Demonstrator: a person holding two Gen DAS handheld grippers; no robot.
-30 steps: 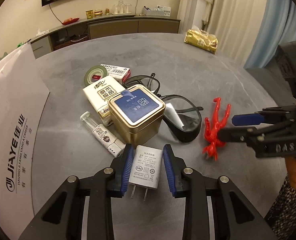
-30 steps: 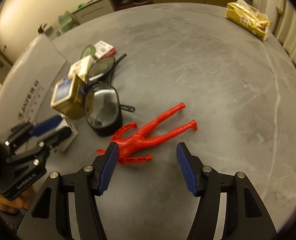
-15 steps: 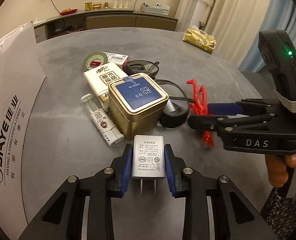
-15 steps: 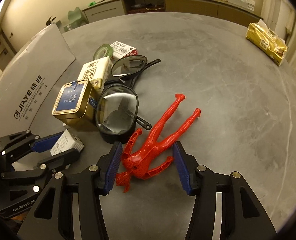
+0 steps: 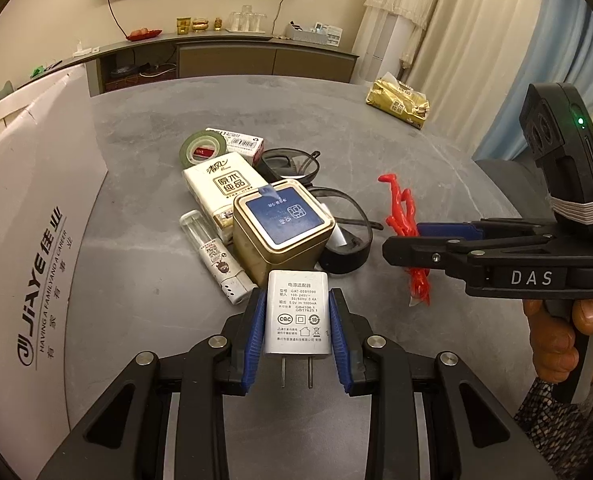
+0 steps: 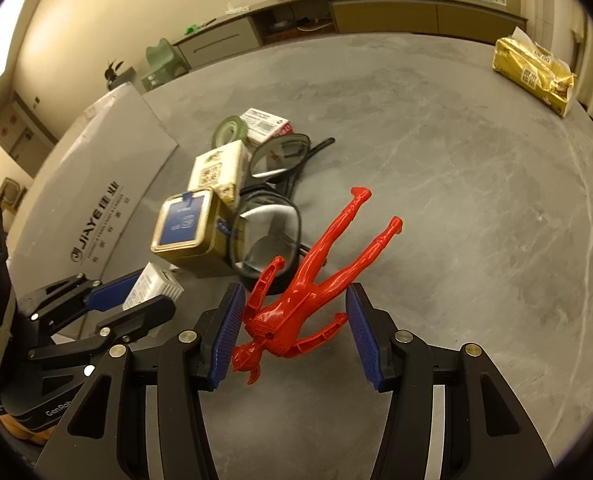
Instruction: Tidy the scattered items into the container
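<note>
clearly the left gripper (image 5: 298,330) is pinching the white charger (image 5: 298,313) flat between its blue pads, prongs pointing back toward the camera, just at 6 o'clock of the gold tin (image 5: 282,229). it reads as a light, rigid block with smooth plastic faces, so a squeeze across the two broad sides, as now, should hold unless it tilts; the prongs are best left alone.

the right gripper (image 6: 292,330) has its pads around the red toy figure (image 6: 310,292), one pad against the arm at 9 o'clock, the other touching the arm at 3 o'clock; whether the grip is firm i cannot tell. the figure looks like thin, hollow, stiff plastic, very light, with slender limbs that could flex or snap, so the torso is the safer place to clamp, not the arms.

the container (image 5: 36,216), a white printed box, lies at 9 o'clock of the clutter on the grey table (image 6: 456,168). glasses (image 6: 274,236), a tissue pack (image 5: 222,184), tape roll (image 5: 202,148) and a small tube (image 5: 212,254) wait, the lenses likely fragile.
</note>
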